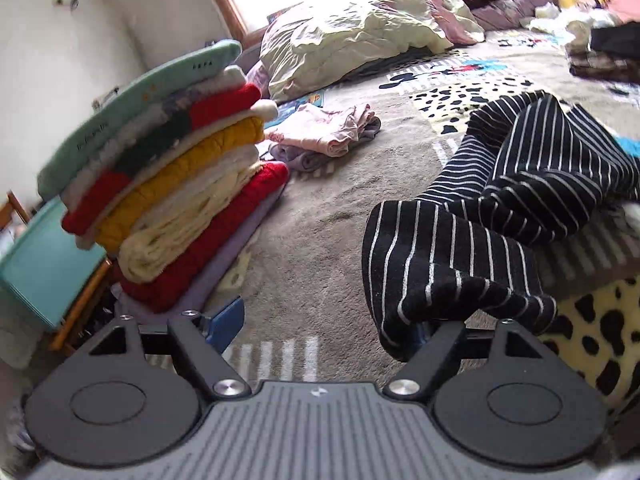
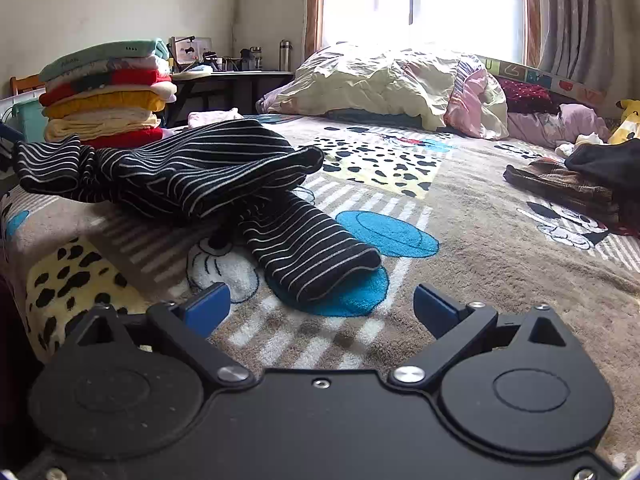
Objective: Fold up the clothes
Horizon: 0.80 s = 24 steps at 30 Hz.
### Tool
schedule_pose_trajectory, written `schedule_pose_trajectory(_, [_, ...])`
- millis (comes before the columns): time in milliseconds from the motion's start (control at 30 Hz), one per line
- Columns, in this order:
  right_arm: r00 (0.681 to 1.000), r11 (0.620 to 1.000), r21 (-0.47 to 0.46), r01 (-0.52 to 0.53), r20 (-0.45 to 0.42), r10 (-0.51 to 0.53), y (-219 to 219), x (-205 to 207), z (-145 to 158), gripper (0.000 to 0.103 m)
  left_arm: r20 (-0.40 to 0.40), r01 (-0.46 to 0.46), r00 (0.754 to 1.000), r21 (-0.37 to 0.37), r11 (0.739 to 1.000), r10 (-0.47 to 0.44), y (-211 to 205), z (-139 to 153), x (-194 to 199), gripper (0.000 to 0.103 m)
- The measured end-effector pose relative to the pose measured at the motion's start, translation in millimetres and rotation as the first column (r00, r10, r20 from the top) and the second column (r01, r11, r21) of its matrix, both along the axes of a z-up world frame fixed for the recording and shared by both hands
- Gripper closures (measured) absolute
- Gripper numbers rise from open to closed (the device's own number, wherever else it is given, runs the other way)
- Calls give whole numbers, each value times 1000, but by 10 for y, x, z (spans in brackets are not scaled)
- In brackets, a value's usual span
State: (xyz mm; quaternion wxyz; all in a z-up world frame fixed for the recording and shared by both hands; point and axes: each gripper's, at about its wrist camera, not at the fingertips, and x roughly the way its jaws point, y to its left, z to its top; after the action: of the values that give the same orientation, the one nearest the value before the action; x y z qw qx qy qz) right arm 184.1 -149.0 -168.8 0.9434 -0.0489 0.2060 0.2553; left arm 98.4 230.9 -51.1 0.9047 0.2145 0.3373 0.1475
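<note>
Item: striped garment (image 2: pixel 188 172), black with thin white stripes, lying rumpled on the bed (image 2: pixel 500 248). We see it bunched and twisted, not flat; one narrow end, a sleeve or leg by our reading, runs out toward the right tool and rests on a blue patch of the blanket. Another end hangs draped over one finger of the left tool.

Left tool (image 1: pixel 320 328): jaws stand apart. One blue pad shows bare; the other is hidden under the striped cloth, so the garment is hooked on that finger, not clamped.

Right tool (image 2: pixel 322 306): jaws stand apart, empty, just short of the garment's near end.

Handling: we judge the garment a soft, light knit, limp and stretchy, with no stiffness to hold a shape. It will sag and slide off a single finger. We judge that hems, cuffs or corners give the surest hold, pinched through a single layer where possible, with one tool at each end to pull it flat.

Also on the bed: a stack of folded clothes (image 2: pixel 106 92) at the far left edge, a small pink pile (image 1: pixel 332 132), dark clothes (image 2: pixel 580 184) at the right, and a rumpled duvet (image 2: pixel 380 80) by the window.
</note>
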Motion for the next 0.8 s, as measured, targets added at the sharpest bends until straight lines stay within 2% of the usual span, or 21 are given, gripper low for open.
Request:
schedule_pose_trajectory(67, [1000, 1000, -2, -11, 0, 11, 42, -16, -20, 3, -46, 3, 999, 72, 997, 1, -2, -68, -58, 17])
schedule_pose_trajectory(133, [1000, 1000, -10, -25, 4, 25, 96, -36, -32, 3, -116, 15, 993, 225, 974, 12, 37, -210, -98, 17])
schedule_pose_trajectory(167, [1000, 999, -13, -29, 9, 29, 107, -44, -27, 3, -143, 23, 990, 266, 964, 16, 77, -248, -128, 17])
schedule_pose_trajectory(300, [999, 999, -10, -42, 5, 42, 123, -43, -16, 3, -192, 115, 979, 237, 965, -70, 267, -170, -319, 17])
schedule_pose_trajectory(333, [999, 999, -10, -44, 1, 44, 125, -36, -21, 3, -203, 138, 975, 228, 964, -92, 315, -148, -368, 21])
schedule_pose_trajectory(367, [999, 999, -11, -47, -3, 47, 126, -29, -26, 3, -145, 175, 975, 44, 984, -167, 416, -48, -436, 24])
schedule_pose_trajectory(400, [999, 999, -11, -49, -7, 49, 128, -22, -31, 3, -62, 175, 980, -171, 970, -188, 550, -137, -223, 24])
schedule_pose_trajectory(433, [999, 999, -11, -52, -11, 52, 130, -15, -36, 3, 14, 117, 993, -383, 916, -121, 786, -82, -184, 24])
schedule_pose_trajectory(467, [998, 998, -11, -54, -15, 54, 131, -8, -41, 3, 71, 63, 997, -580, 812, -27, 1039, 4, -183, 25])
schedule_pose_trajectory(500, [998, 998, -10, -56, -19, 56, 138, -1, -45, 3, 119, 38, 990, -718, 695, 69, 1246, 26, -222, 25])
schedule_pose_trajectory(533, [998, 998, -9, -56, -24, 56, 164, 4, -48, 3, 152, 32, 974, -828, 560, 169, 1445, 37, -268, 25])
schedule_pose_trajectory(567, [998, 999, -5, -53, -27, 53, 159, 9, -50, 3, 171, 26, 947, -885, 466, 273, 1579, 32, -330, 25])
schedule_pose_trajectory(600, [998, 999, -5, -51, -30, 51, 157, 10, -53, 3, 164, 6, 934, -897, 442, 319, 1633, 49, -345, 25])
schedule_pose_trajectory(633, [998, 999, -5, -49, -32, 49, 156, 11, -56, 3, 153, -15, 923, -903, 430, 354, 1676, 69, -352, 25])
schedule_pose_trajectory(733, [998, 999, -5, -42, -40, 42, 152, 15, -64, 3, 109, -112, 885, -894, 434, 453, 1677, 77, -418, 25])
schedule_pose_trajectory(767, [998, 999, -7, -41, -40, 41, 148, 18, -62, 3, 126, -118, 879, -877, 466, 460, 1649, 102, -436, 25])
schedule_pose_trajectory(800, [998, 999, -8, -40, -40, 39, 145, 19, -61, 3, 148, -109, 887, -853, 510, 438, 1584, 130, -427, 25])
